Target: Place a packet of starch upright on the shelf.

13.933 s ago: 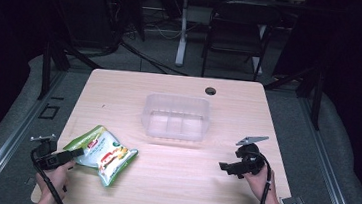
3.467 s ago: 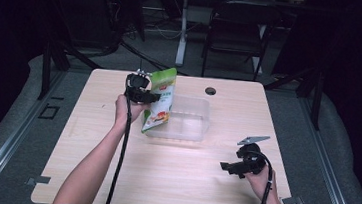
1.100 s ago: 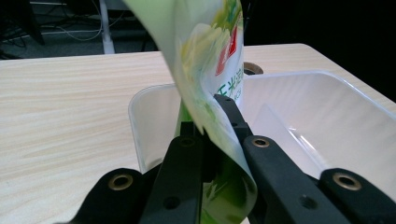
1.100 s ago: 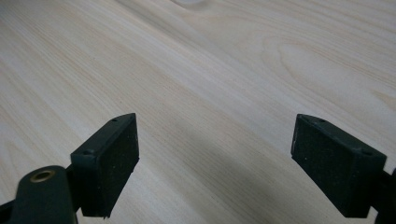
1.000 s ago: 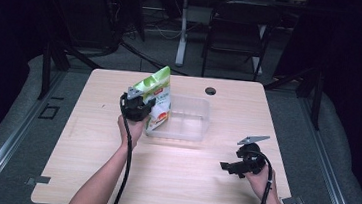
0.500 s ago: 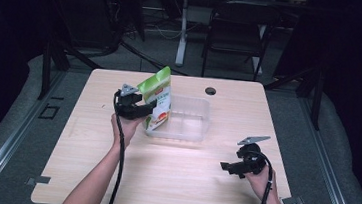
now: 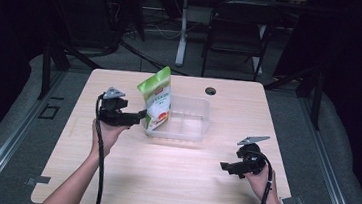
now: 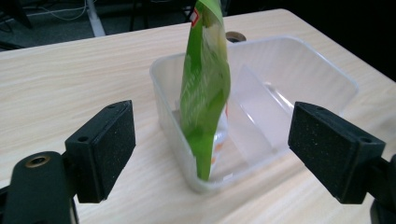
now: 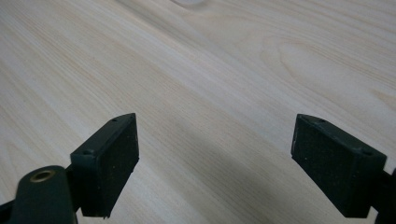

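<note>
Standing on end in the left compartment of the clear plastic bin, the green snack pouch leans against the bin's left wall, its top rising well above the rim. In the left gripper view the pouch shows edge-on, its lower corner down on the bin floor beside a translucent divider.

Left gripper – held level just left of the bin, jaws pointed at the pouch. Its jaws have just been opening and now stand wide; the pouch lies ahead of the pads, which do not touch it, so nothing is gripped.

Right gripper – near right part of the table, well apart from the bin, held in the person's right hand. Its own view gives both pads spread wide over bare wood, with nothing between them.

A dark round grommet sits in the tabletop just beyond the bin's far right corner. Black cables trail from both grippers toward the near edge.
</note>
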Demonstrator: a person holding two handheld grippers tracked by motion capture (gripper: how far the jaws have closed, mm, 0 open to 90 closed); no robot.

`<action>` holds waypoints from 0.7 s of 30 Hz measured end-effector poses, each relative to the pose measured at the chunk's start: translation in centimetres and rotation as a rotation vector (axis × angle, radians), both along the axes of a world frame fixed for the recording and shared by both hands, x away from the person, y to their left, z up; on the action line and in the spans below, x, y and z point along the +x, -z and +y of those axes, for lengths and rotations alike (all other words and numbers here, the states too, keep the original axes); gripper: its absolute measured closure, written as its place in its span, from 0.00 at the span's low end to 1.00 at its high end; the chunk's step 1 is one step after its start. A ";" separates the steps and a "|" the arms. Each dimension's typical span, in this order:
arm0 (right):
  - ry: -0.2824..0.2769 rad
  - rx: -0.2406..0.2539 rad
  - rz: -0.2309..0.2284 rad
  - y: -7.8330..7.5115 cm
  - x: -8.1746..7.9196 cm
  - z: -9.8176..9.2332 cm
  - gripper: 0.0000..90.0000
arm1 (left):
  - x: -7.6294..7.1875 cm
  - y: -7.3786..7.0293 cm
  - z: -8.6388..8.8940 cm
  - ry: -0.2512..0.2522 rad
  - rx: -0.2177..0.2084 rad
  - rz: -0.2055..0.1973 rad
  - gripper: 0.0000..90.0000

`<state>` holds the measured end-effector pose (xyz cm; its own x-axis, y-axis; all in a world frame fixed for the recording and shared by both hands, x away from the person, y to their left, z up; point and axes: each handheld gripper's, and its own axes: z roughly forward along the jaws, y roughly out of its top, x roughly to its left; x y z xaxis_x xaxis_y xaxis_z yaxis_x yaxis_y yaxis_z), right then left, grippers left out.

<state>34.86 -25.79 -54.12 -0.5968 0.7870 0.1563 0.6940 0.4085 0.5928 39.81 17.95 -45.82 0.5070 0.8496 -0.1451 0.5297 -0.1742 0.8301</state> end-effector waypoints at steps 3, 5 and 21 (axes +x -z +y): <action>-0.002 -0.011 -0.006 0.0 0.0 0.0 0.16 | -1.7 -0.2 0.9 0.016 0.021 0.011 0.17; -0.001 0.000 -0.007 0.0 0.0 0.0 0.16 | -2.8 0.0 1.5 0.023 0.043 0.030 0.16; -0.015 -0.004 -0.011 0.0 -0.1 0.1 0.16 | -8.6 4.3 5.4 0.008 0.088 0.167 0.14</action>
<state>34.79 -25.64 -54.08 -0.6104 0.7784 0.1465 0.6809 0.4212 0.5991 31.19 23.34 -50.15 0.4890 0.8588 -0.1529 0.6571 -0.2474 0.7120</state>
